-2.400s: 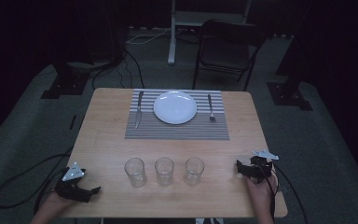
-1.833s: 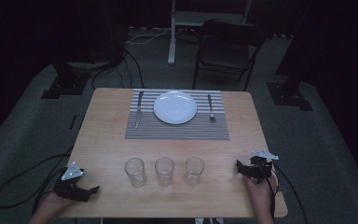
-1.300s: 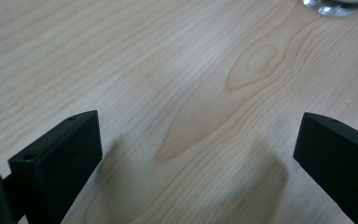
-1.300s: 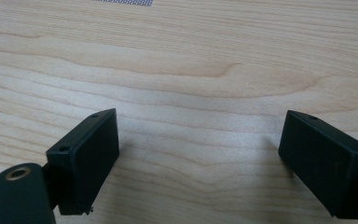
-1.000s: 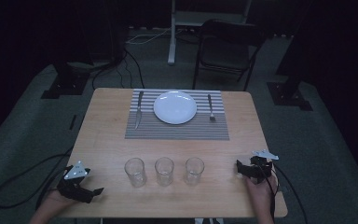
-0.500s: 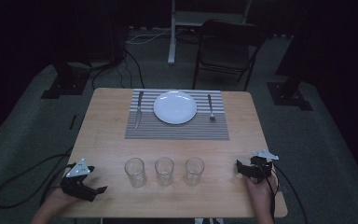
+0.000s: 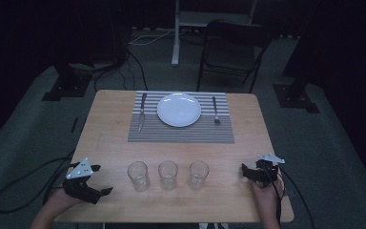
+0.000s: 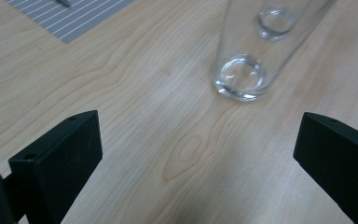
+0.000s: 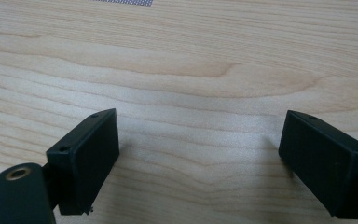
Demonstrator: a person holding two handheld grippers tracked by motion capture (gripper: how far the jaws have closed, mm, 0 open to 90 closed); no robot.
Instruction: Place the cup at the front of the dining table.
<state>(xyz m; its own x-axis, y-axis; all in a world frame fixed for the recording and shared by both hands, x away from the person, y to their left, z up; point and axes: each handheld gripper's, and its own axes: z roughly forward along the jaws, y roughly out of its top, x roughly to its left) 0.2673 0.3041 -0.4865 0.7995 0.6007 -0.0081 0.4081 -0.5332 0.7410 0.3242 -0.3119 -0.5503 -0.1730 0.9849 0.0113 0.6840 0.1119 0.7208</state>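
With its jaws spread wide, the left gripper (image 7: 97, 190) is aimed at the nearest glass (image 7: 137, 175), upright just ahead at the row's left end; the right gripper (image 7: 246, 172), likewise parted and empty, is held farther from the glasses

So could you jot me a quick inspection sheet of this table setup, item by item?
Surface: wooden table, striped placemat at its far side.
Job's things: three empty glasses in a row, left glass, middle glass, right glass, upright, apart.
Clutter: white plate, knife and fork on the placemat.
Grippers: left gripper open, aimed at the left glass; right gripper open, over bare wood.
Cables: black cable trailing off the left gripper.
Surroundings: folding chair, dark floor.
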